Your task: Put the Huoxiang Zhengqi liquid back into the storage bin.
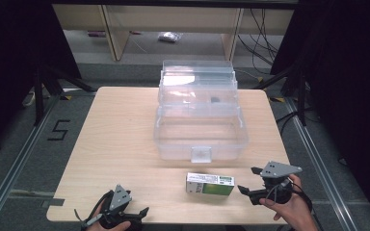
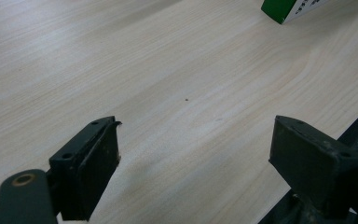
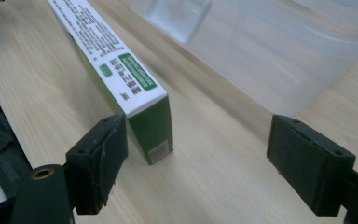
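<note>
Right gripper [image 1: 246,185] at the green-and-white box [image 1: 210,184] — jaws spread, nothing clamped.
The box lies flat on the counter [image 1: 120,144], just in front of the clear plastic bin [image 1: 200,127]; the left gripper [image 1: 142,214] hangs open near the counter's front edge — well apart.

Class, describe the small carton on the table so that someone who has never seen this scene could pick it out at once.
Start at the light wooden table and find the big clear plastic box near its far middle. Just in front of that box, toward the near edge, lies a small green and white carton, beside the right hand-held gripper. It is the only coloured, printed, opaque item on the tabletop.
</note>
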`<state>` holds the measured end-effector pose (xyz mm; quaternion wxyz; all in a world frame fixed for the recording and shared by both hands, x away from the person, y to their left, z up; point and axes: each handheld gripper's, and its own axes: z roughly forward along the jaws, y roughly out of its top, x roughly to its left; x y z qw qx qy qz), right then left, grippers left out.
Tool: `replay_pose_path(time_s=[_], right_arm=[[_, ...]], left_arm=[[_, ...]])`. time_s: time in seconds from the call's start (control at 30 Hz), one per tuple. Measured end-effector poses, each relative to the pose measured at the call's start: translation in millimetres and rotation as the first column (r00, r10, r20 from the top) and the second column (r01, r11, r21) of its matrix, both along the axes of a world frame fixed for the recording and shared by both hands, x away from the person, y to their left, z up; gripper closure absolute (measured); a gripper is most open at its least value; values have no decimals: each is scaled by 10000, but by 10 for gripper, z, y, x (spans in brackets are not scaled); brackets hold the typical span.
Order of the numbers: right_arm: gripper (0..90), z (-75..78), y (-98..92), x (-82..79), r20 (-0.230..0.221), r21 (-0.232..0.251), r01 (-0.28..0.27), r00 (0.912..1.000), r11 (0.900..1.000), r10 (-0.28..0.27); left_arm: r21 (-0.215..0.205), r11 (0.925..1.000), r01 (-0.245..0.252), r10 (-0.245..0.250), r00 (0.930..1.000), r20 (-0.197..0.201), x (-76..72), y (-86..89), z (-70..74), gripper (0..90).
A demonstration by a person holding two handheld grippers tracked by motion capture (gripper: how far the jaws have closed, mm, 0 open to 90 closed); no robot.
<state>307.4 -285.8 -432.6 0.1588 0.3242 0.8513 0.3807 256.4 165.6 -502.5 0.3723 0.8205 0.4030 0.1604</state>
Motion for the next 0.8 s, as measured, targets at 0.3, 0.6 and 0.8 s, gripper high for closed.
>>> replay_pose_path(time_s=[0.3, 0.6, 0.8], right_arm=[[211, 112, 189, 45, -45, -529, -703, 9975, 9961, 701], [203, 219, 412, 44, -84, -1075, -1583, 9874, 9815, 1583], [199, 233, 592, 107, -213, -1489, -1864, 9825, 9711, 1853]], left_arm=[[-25, 10000, 3, -3, 10000, 15, 4, 6, -2, 150], [-27, 10000, -31, 31, 10000, -50, 0, 0, -2, 150], [-154, 9999, -48, 48, 10000, -14, 4, -1, -8, 150]])
